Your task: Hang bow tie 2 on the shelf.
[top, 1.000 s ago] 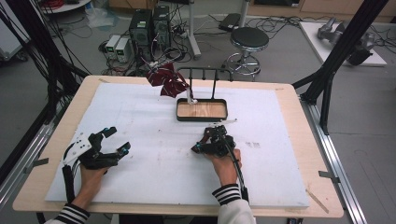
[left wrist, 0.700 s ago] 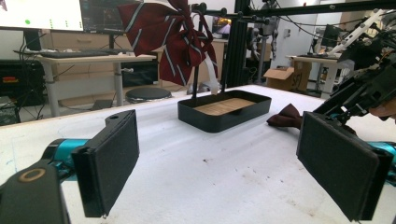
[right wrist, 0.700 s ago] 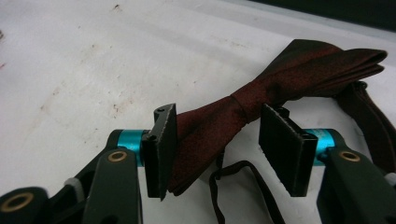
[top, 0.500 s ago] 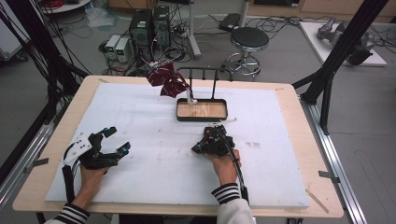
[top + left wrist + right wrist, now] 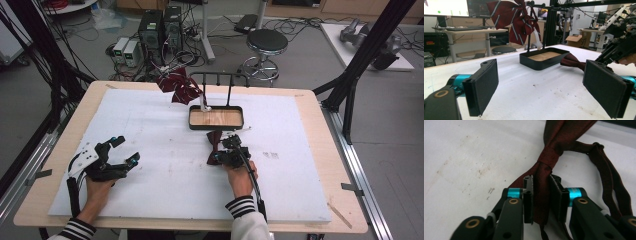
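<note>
Black pads on the left gripper (image 5: 120, 156) stand wide apart, nothing between them; it sits idle near the table's left edge on the white mat (image 5: 150, 130). Plenty of bare mat around it.

Centre back: black tray (image 5: 216, 126) with a wood floor and a rack (image 5: 220, 76) rising from it, a striped maroon bow tie (image 5: 179, 87) already hanging on the rack's left end.

Right gripper (image 5: 541, 183): jaws have just been closing and now pinch the plain maroon bow tie (image 5: 549, 157), gripping the wing just below its centre knot. Bow lies flat on the mat just in front of the tray, its strap (image 5: 610, 177) trailing loose to one side.

Step, as I read it: grasp made, lift not yet begun. Likely goal is hanging this one on the rack beside the striped one.

Next move calls for:
- straight lift first, so the strap clears the mat and doesn't drag under the tray lip
- then forward and up over the tray's front wall to the rack's free right part

Clearances:
- tray's front wall is close ahead of the gripper, so go up before going forward
- rack posts and the hanging bow crowd the left, while the right is open
- table's right edge is well apart
</note>
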Motion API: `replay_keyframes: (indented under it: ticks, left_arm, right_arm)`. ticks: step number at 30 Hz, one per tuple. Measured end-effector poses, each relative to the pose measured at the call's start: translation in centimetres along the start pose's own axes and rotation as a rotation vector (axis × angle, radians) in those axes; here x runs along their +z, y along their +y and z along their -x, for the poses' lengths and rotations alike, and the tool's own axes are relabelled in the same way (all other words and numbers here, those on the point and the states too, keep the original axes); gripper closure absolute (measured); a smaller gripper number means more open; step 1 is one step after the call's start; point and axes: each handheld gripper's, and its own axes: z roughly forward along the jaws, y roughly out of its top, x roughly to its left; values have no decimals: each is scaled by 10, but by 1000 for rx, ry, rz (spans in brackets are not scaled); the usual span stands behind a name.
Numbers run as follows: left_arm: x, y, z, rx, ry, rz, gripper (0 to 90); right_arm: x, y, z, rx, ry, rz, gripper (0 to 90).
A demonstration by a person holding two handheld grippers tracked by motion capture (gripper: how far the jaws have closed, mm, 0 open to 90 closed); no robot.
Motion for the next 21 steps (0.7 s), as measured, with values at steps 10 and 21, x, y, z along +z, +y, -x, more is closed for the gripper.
replay_keyframes:
  ticks: [10, 21]
  left_arm:
    - [0, 0, 0, 3, 1, -1, 137]
    - [0, 0, 0, 2, 0, -4, 137]
  right_arm:
    - [-1, 0, -1, -18, 2, 3, 823]
    - [-8, 1, -1, -36, -6, 46, 834]
